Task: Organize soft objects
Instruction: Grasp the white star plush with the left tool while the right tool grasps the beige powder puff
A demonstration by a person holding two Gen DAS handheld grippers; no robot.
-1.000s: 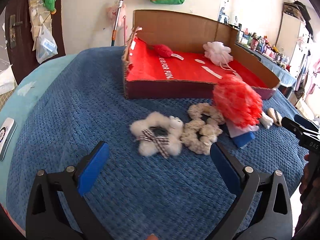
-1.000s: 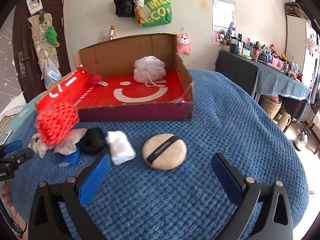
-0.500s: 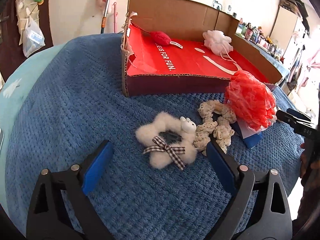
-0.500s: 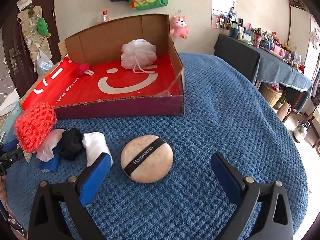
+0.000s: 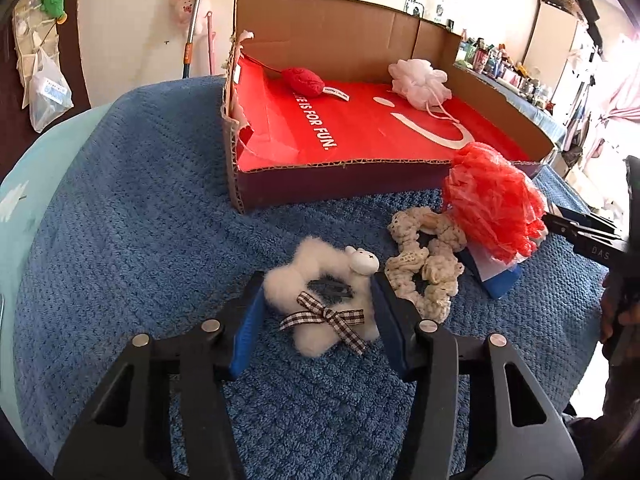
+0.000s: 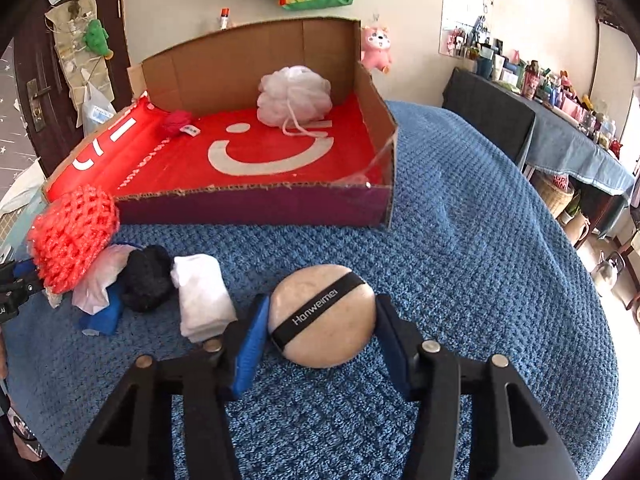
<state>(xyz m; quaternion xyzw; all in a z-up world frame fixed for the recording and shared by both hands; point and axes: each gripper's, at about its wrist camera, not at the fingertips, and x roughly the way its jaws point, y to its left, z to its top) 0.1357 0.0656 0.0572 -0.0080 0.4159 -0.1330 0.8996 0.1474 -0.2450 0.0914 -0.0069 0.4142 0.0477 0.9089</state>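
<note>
My left gripper [image 5: 318, 300] is shut on a white fluffy scrunchie [image 5: 320, 300] with a checked bow and a small bunny head, resting on the blue blanket. My right gripper [image 6: 320, 328] is shut on a beige powder puff [image 6: 322, 326] with a black strap, also on the blanket. A cardboard box [image 5: 328, 188] with a red lining [image 6: 256, 156] holds a white bath pouf [image 6: 296, 94] and a small red soft toy [image 5: 304, 80].
A cream crochet scrunchie [image 5: 424, 256], a red mesh pouf [image 5: 494, 208] and a blue item [image 5: 500, 280] lie right of the left gripper. A black scrunchie [image 6: 148, 276], a white cloth [image 6: 202, 298] and a pink cloth [image 6: 96, 284] lie left of the puff.
Both grippers moved forward and down onto their objects and closed: the left on the fluffy scrunchie, the right on the powder puff.
</note>
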